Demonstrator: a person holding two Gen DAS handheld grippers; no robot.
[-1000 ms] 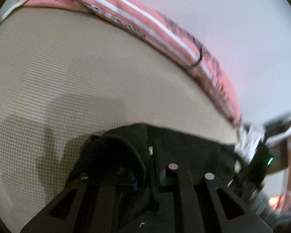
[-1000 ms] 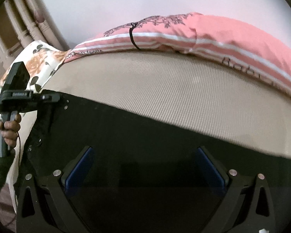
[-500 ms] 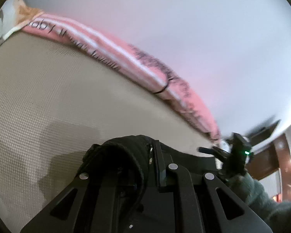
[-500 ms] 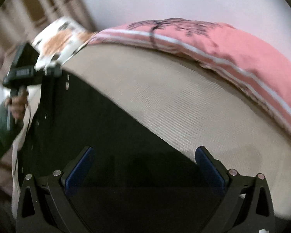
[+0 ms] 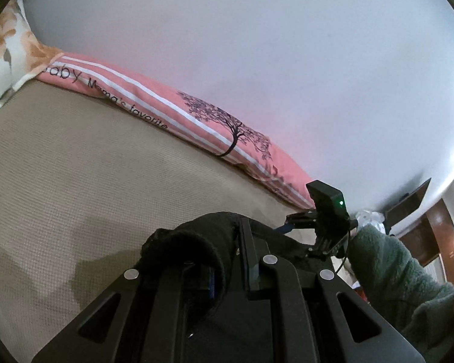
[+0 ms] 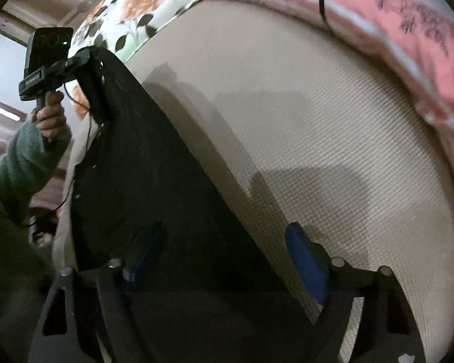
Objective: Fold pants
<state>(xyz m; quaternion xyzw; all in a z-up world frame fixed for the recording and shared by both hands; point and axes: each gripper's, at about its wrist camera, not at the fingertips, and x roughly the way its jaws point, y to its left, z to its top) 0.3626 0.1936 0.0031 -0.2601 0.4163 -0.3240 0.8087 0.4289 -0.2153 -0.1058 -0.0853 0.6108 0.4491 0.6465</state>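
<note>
The left claw (image 5: 227,260) is clenched on a bunched fold of the black fabric pants (image 5: 196,242), the cloth wrapped over its left finger so the blue pad beneath barely shows. In the right wrist view the same left claw (image 6: 87,56) appears from outside, held up at the far corner of the pants (image 6: 142,181), which hang from it as a taut dark sheet above the beige woven bed cover (image 6: 317,136). A label on its body is too small to read.

The right claw (image 6: 227,260) stands released, its blue-padded fingers (image 6: 305,266) wide apart; the near edge of the pants lies between them, but that view is blurred and whether cloth touches either pad cannot be told. The left wrist view shows the right claw (image 5: 290,227) side-on at the pants' other end, a green light on its camera block, with the green fleece sleeve (image 5: 393,269) of the person behind it; its fingertips are hard to make out there.

Beyond, the long pink striped pillow (image 5: 196,118) carries a black tree print and the script "Baby Mama's favorite", legible only in the left view; the right view smears it. An orange floral pillow (image 6: 148,3) sits at the bed's corner, cut off by the frame.
</note>
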